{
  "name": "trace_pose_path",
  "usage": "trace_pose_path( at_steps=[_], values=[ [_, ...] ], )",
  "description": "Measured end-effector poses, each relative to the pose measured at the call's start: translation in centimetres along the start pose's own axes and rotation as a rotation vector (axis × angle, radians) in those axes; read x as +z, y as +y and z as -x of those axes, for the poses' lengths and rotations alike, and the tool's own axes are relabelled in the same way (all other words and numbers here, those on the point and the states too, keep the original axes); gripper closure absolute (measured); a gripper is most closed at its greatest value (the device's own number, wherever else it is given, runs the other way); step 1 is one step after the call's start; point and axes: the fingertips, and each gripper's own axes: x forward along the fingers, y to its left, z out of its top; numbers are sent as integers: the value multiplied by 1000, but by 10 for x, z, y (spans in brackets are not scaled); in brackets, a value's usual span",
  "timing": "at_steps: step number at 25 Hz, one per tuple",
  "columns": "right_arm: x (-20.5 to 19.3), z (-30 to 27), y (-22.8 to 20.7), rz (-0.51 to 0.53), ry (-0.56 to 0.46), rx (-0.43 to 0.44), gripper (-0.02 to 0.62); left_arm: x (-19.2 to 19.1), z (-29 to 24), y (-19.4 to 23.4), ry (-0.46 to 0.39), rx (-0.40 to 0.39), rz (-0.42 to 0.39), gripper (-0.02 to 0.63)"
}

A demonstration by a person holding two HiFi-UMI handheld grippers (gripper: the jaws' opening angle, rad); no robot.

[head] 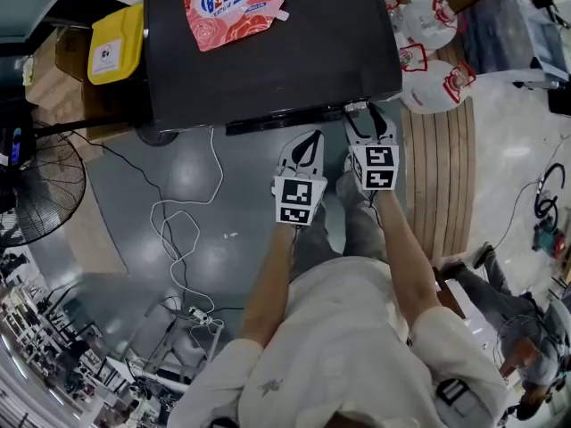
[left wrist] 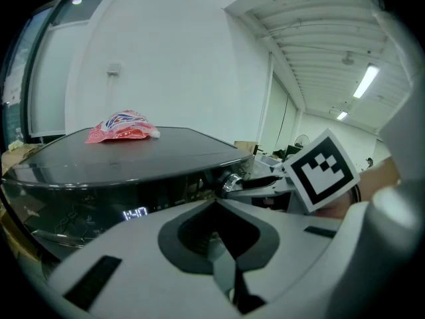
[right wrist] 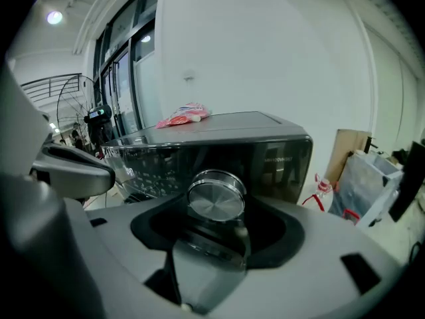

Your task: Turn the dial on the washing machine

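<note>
The black washing machine (head: 268,52) stands ahead of me, its silver dial (head: 357,107) at the right end of the control panel. In the right gripper view the dial (right wrist: 216,195) fills the middle, straight ahead between my jaws. My right gripper (head: 361,114) has its fingertips against the dial's sides, shut on it. The left gripper view shows that gripper (left wrist: 244,183) reaching the dial (left wrist: 231,182) from the right. My left gripper (head: 310,139) hovers just left of it, below the panel, shut and empty (left wrist: 218,228). The panel display (left wrist: 135,213) is lit.
A red detergent pouch (head: 230,3) lies on the machine's top. A yellow box (head: 116,43) and a fan (head: 36,194) stand to the left. A white cable (head: 187,230) trails over the floor. White jugs (head: 428,83) and a wooden pallet (head: 442,168) are at the right.
</note>
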Motion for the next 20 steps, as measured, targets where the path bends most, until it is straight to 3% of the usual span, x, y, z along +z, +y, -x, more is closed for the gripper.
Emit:
trace_pose_path(
  at_steps=[14,20],
  values=[
    [2,0,-1,-293,-21,146,322,1,-3,1,0,-16,-2,594],
    [3,-1,-2,-362,-30,179,322,-1,-2,1,-1,-14,3,594]
  ],
)
